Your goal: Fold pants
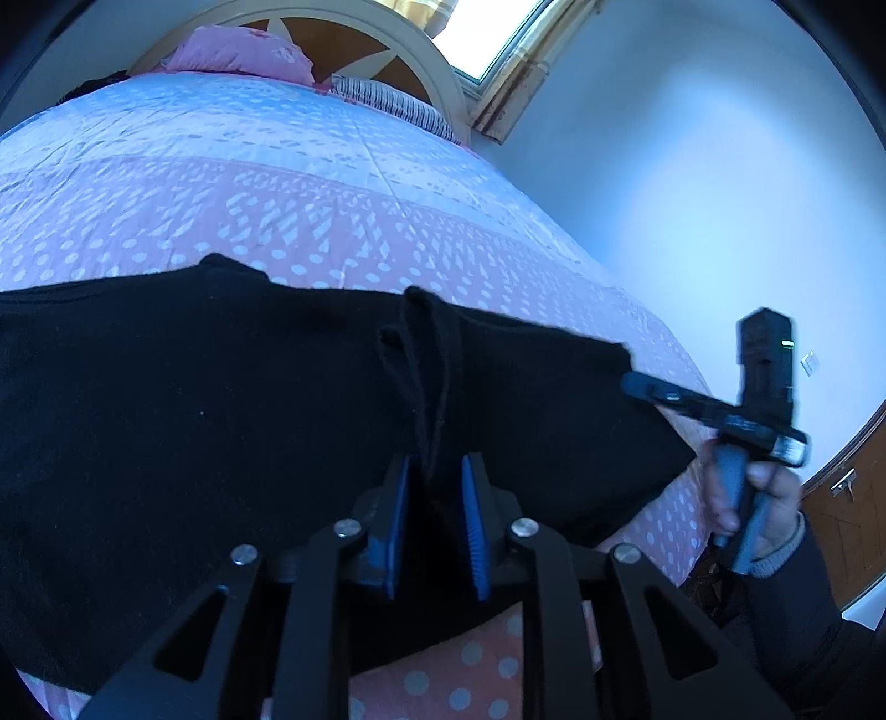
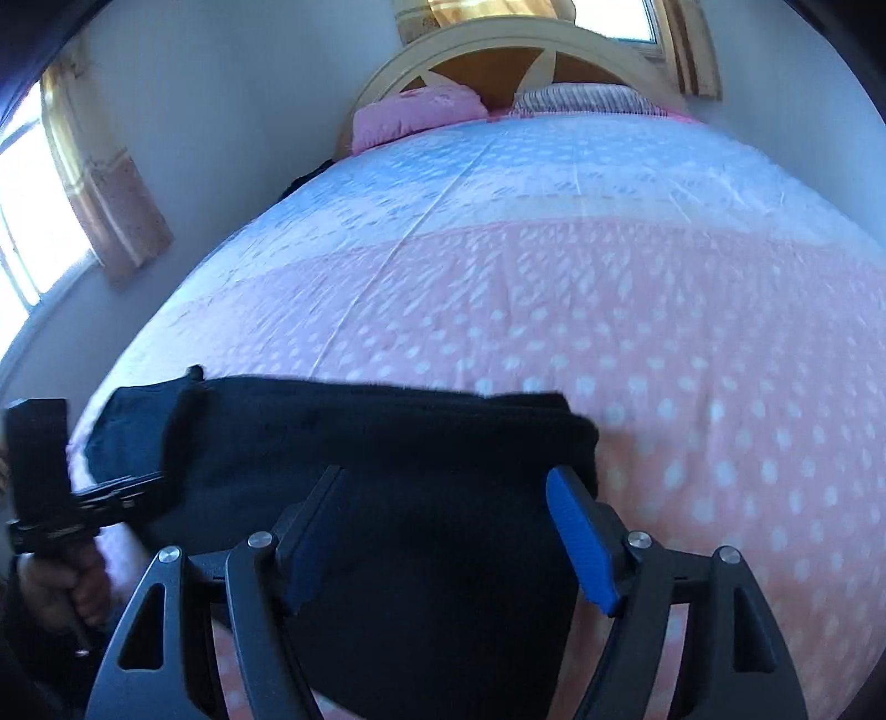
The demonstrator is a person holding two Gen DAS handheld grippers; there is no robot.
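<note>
Black pants [image 1: 221, 415] lie spread across the near end of a bed. My left gripper [image 1: 436, 465] is shut on a raised ridge of the black fabric, which stands up between its blue pads [image 1: 398, 515]. In the right wrist view the pants [image 2: 387, 437] show as a folded dark band. My right gripper [image 2: 447, 473] hangs over their right end, jaws wide open with nothing clamped. In the left wrist view the right gripper [image 1: 637, 383] is held by a hand [image 1: 775, 498] at the pants' right edge. The left gripper [image 2: 149, 487] shows at the pants' left end.
The bed cover [image 2: 664, 332] is pink with white dots, turning pale blue farther off. A pink pillow [image 2: 415, 113] and a striped pillow [image 2: 581, 97] lean on the arched headboard [image 2: 498, 39]. A wall [image 1: 692, 194] and a wooden door [image 1: 853, 509] stand to the right.
</note>
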